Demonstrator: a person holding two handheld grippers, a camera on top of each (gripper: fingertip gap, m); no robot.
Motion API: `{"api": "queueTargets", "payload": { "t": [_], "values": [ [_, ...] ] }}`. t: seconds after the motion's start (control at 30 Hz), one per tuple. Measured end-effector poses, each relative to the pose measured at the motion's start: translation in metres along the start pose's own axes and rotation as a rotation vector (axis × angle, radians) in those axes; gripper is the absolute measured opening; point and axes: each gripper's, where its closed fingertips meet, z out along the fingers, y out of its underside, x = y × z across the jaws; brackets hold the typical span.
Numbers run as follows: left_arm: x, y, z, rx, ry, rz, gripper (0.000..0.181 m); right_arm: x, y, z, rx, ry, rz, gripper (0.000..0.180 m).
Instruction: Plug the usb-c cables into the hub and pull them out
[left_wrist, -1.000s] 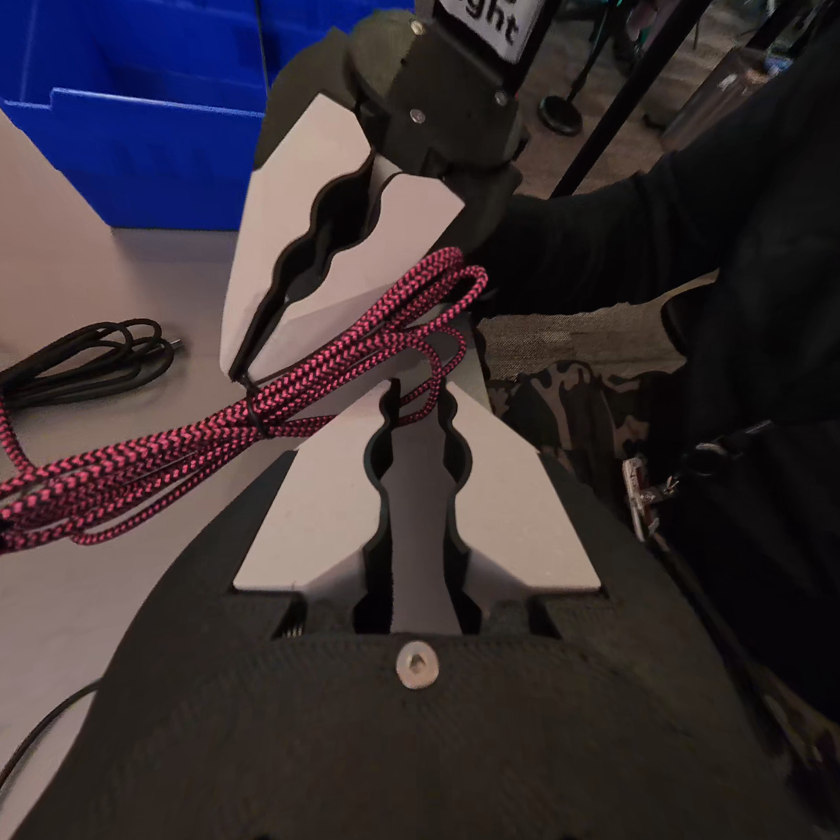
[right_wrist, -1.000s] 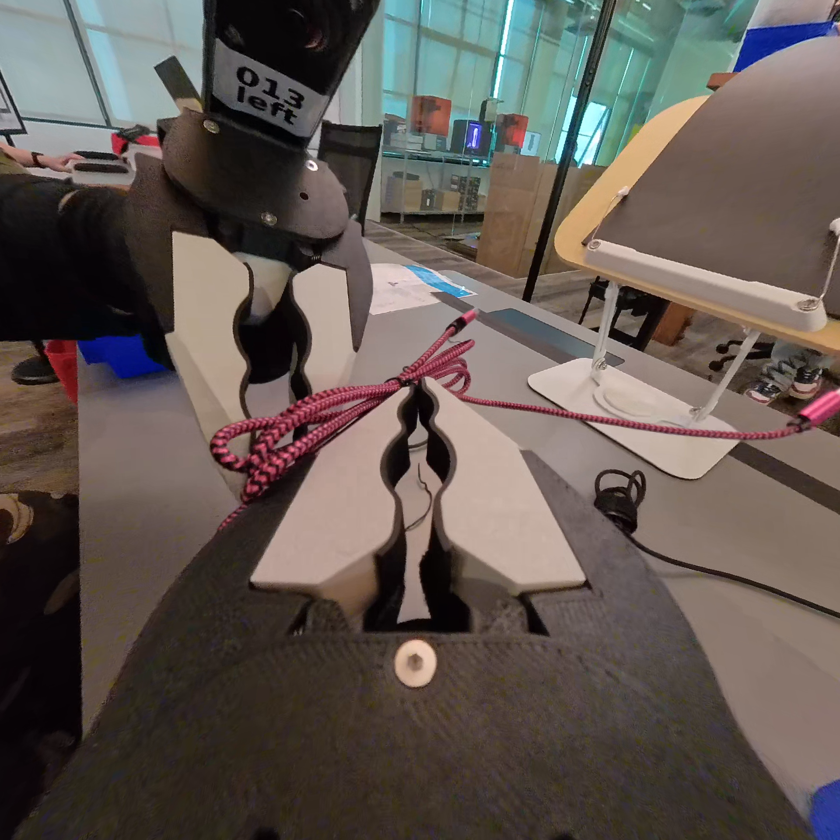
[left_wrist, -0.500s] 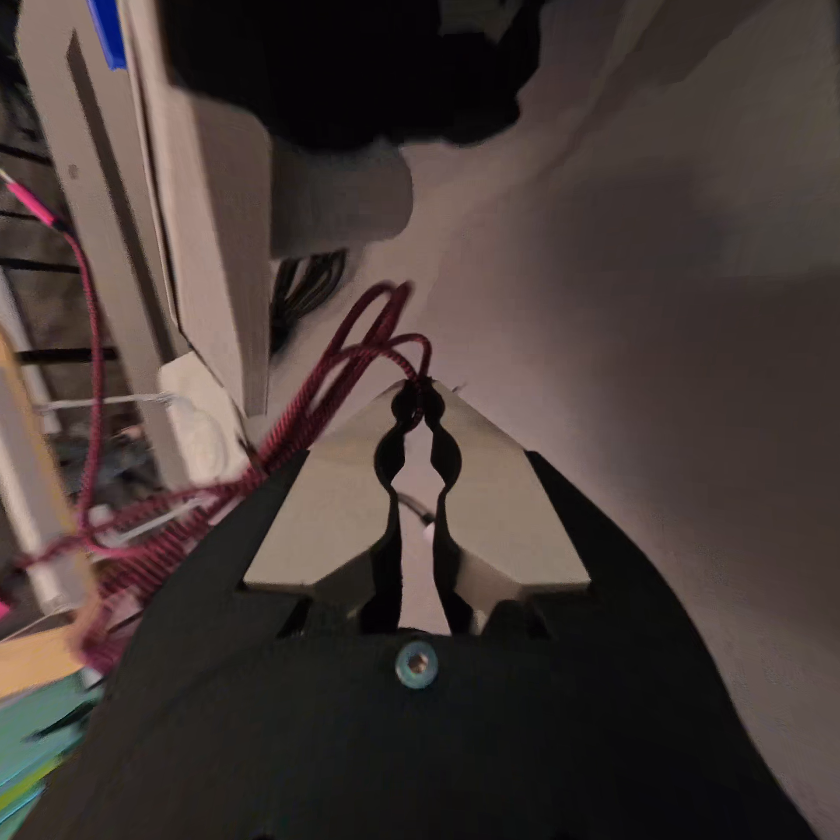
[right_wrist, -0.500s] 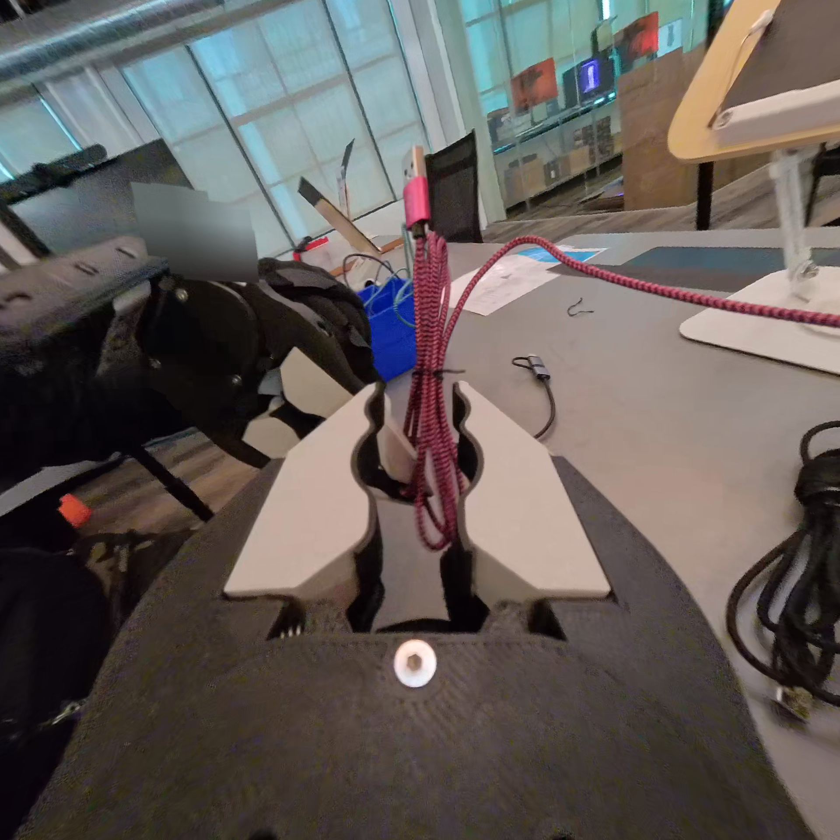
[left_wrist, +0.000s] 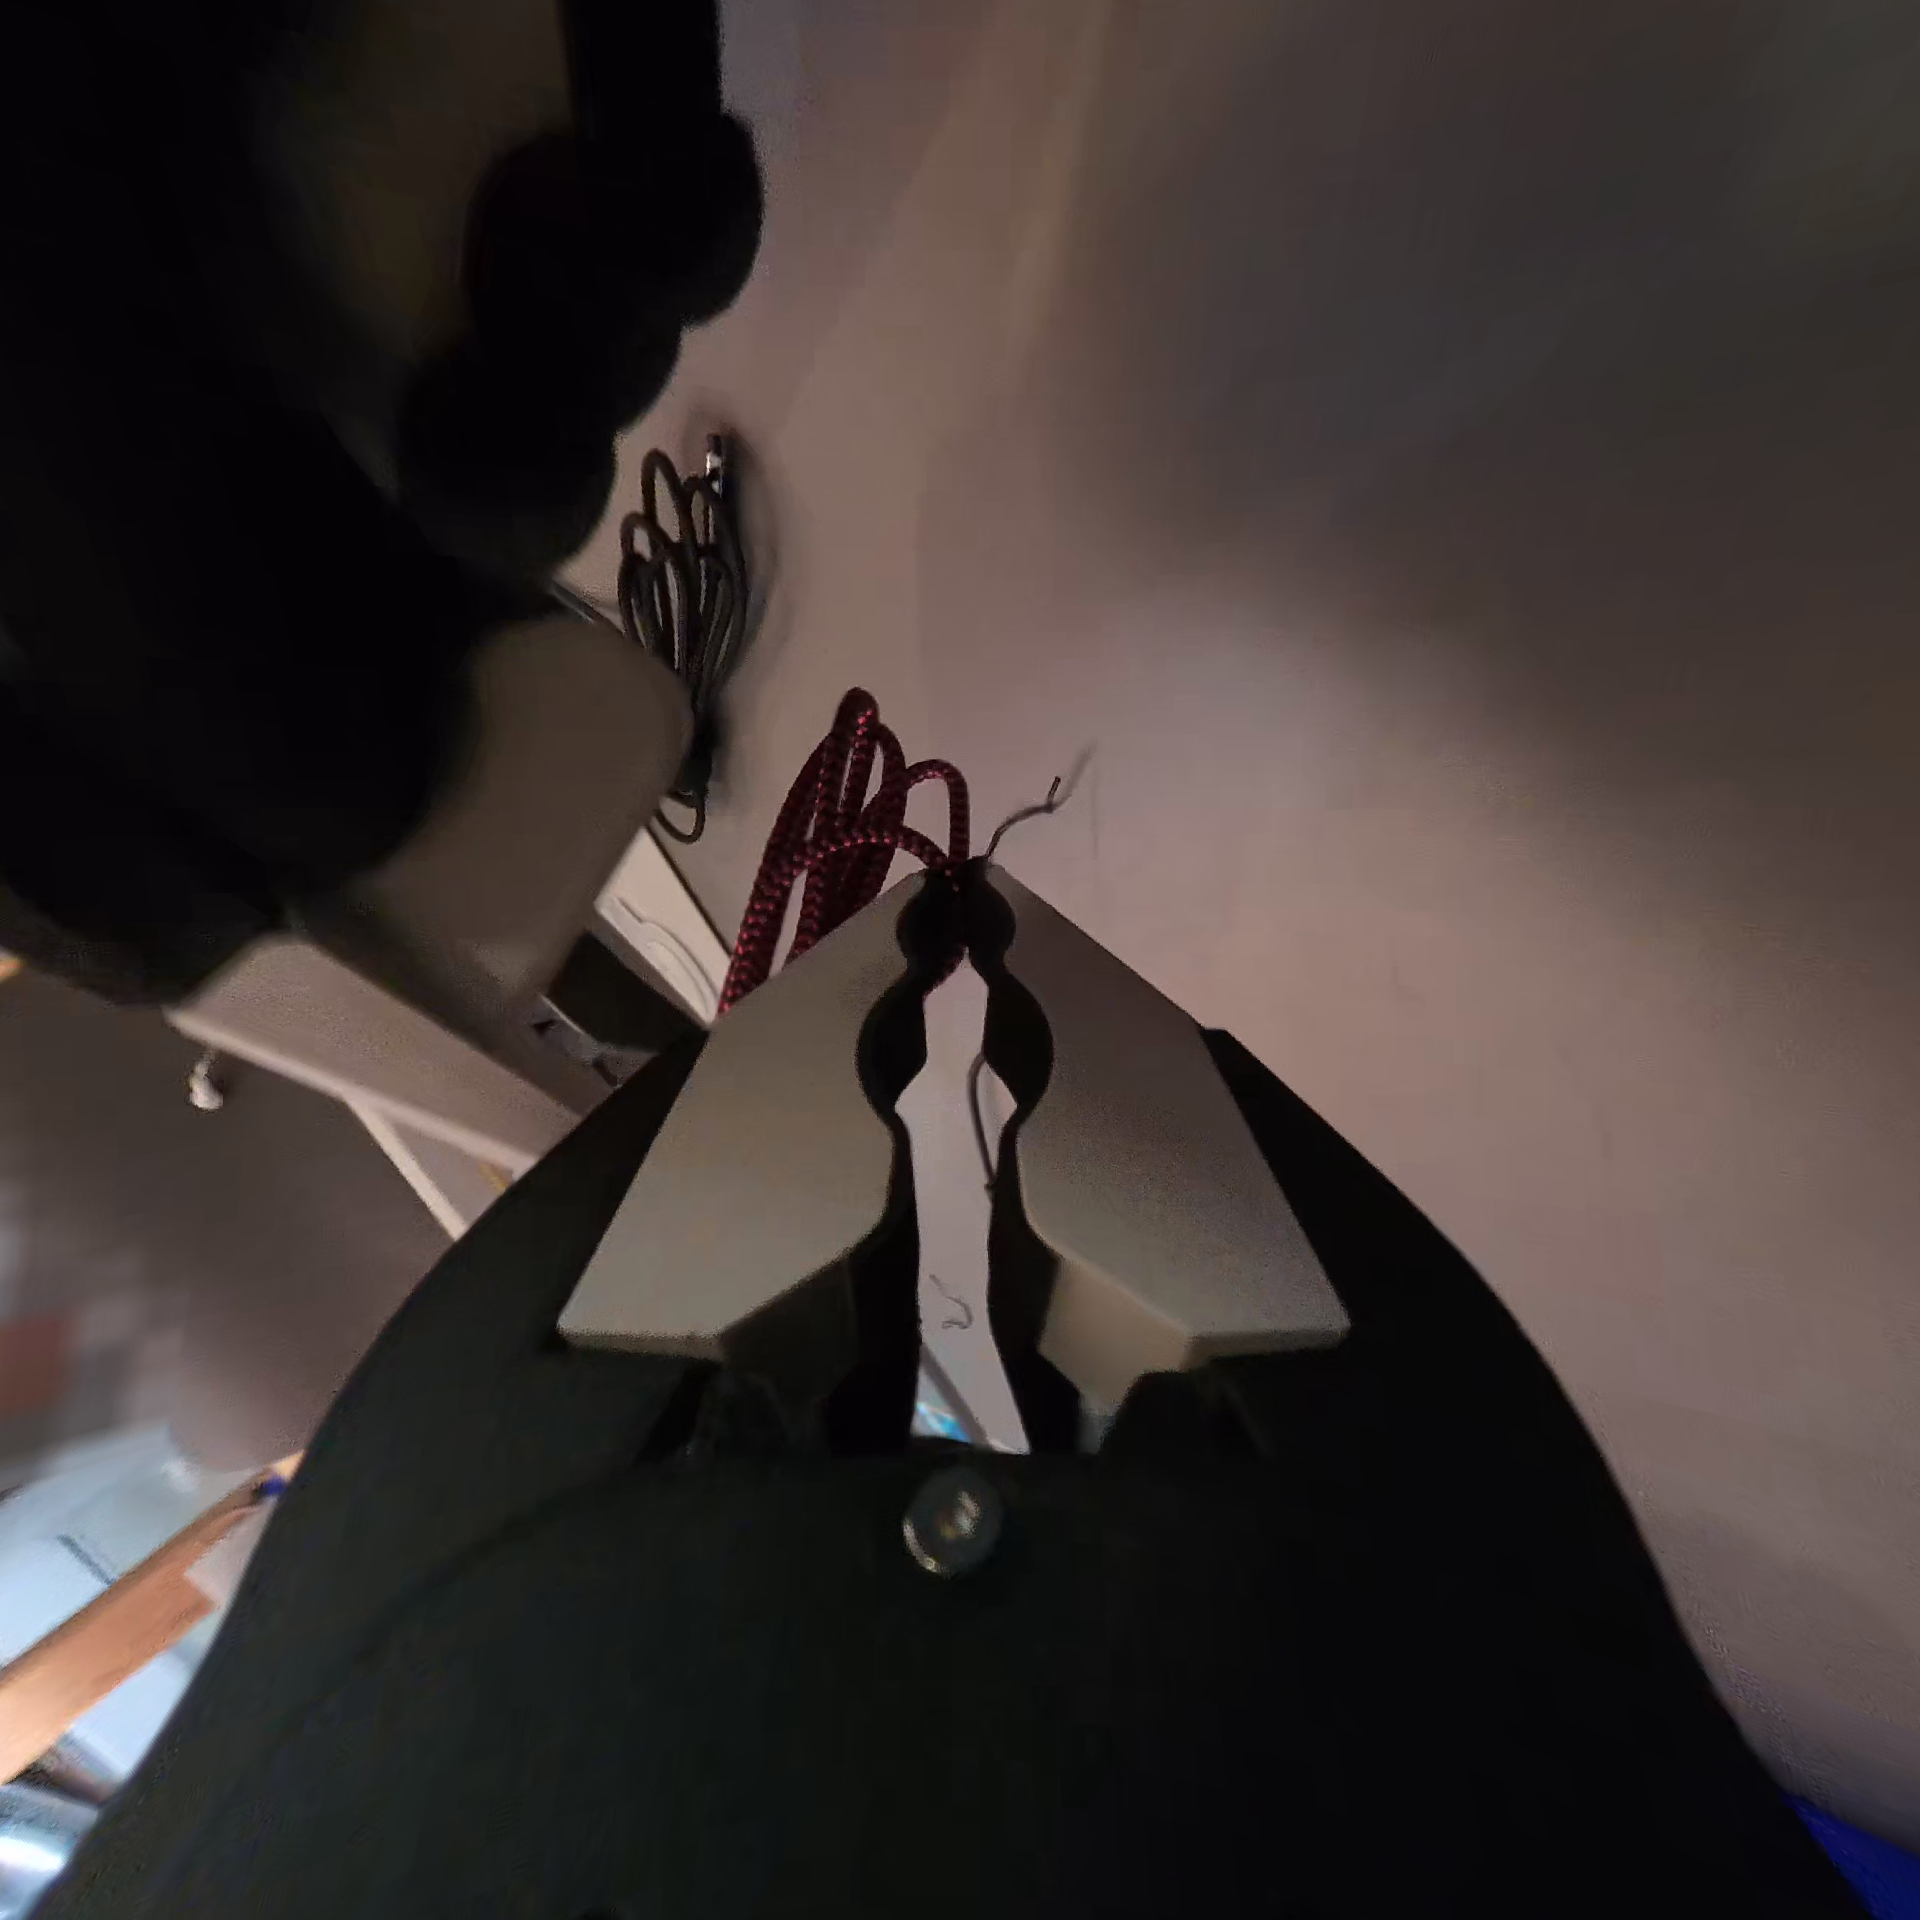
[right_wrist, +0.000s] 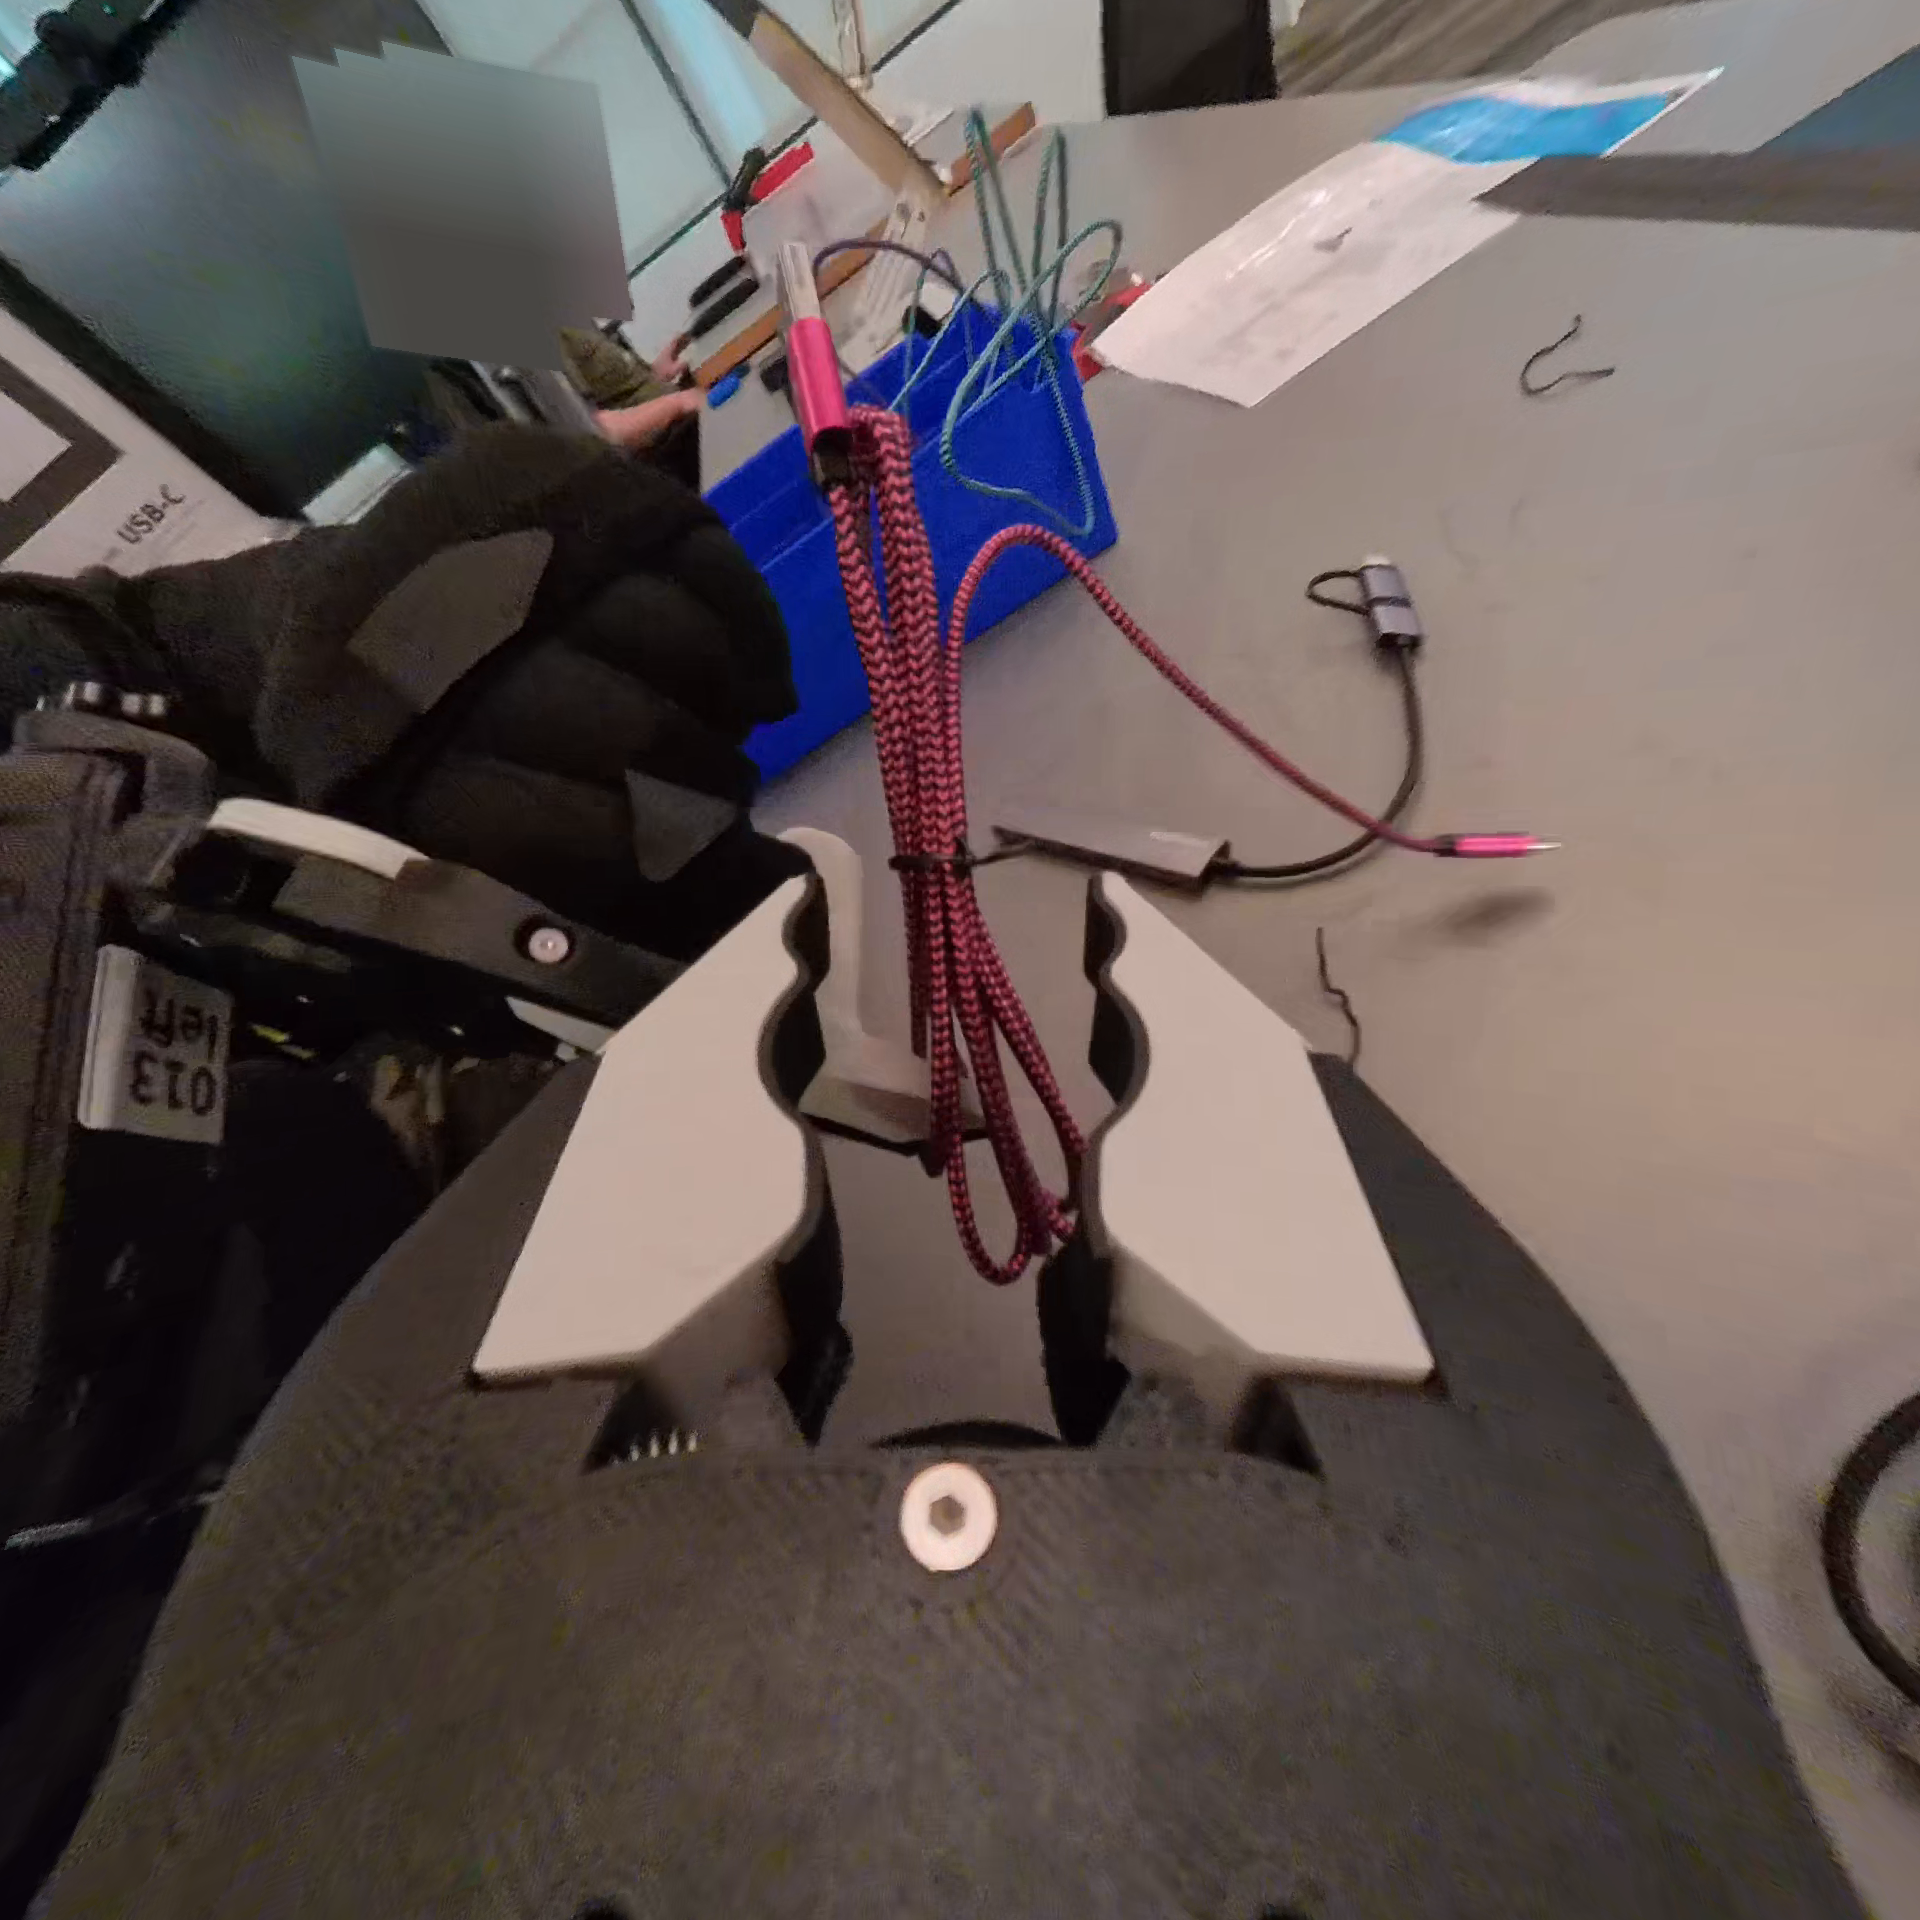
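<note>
left jaws clamped on pink cable (left_wrist: 852, 821)

My left tool (left_wrist: 951, 904) hides where it pinches the pink braided cable (left_wrist: 831, 831). A black coiled cable (right_wrist: 1870, 1558) runs off the right edge, and my gloved hand (left_wrist: 312, 416) blurs dark.

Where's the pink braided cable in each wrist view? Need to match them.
Left wrist view: pink braided cable centre, pinched at the left tongs tips.
Right wrist view: bundle hanging upright at centre, between the open right tongs.
Shared landmark: black tie around the bundle.
</note>
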Motion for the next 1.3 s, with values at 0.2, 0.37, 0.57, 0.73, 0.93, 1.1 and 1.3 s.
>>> {"api": "queueTargets", "payload": {
  "t": [0.2, 0.37, 0.57, 0.73, 0.93, 1.1, 1.3],
  "values": [
    [0.004, -0.015, -0.006, 0.039, -0.007, 0.040, 0.005, -0.018, 0.005, 0.020, -0.037, -0.118, -0.018, 0.012],
    [-0.024, -0.021, -0.035, 0.153, -0.138, -0.147, 0.029, -0.015, -0.023, -0.018, 0.081, 0.091, -0.094, 0.010],
    [-0.052, -0.022, -0.078, 0.291, -0.231, -0.367, 0.062, -0.032, -0.057, -0.098, 0.089, 0.359, -0.285, 0.010],
    [-0.030, 0.002, -0.059, 0.213, -0.132, -0.452, 0.046, -0.051, -0.057, -0.178, -0.036, 0.561, -0.519, 0.009],
    [0.020, 0.008, -0.030, 0.157, -0.021, -0.383, 0.030, -0.034, -0.001, -0.269, -0.410, 0.909, -0.701, 0.010],
    [0.028, 0.007, -0.025, 0.173, -0.003, -0.416, 0.027, -0.003, 0.067, -0.323, -0.617, 1.028, -0.601, 0.010],
    [0.037, 0.011, -0.020, 0.158, 0.023, -0.413, 0.027, 0.028, 0.154, -0.327, -0.861, 0.901, -0.472, 0.010]
  ]
}}
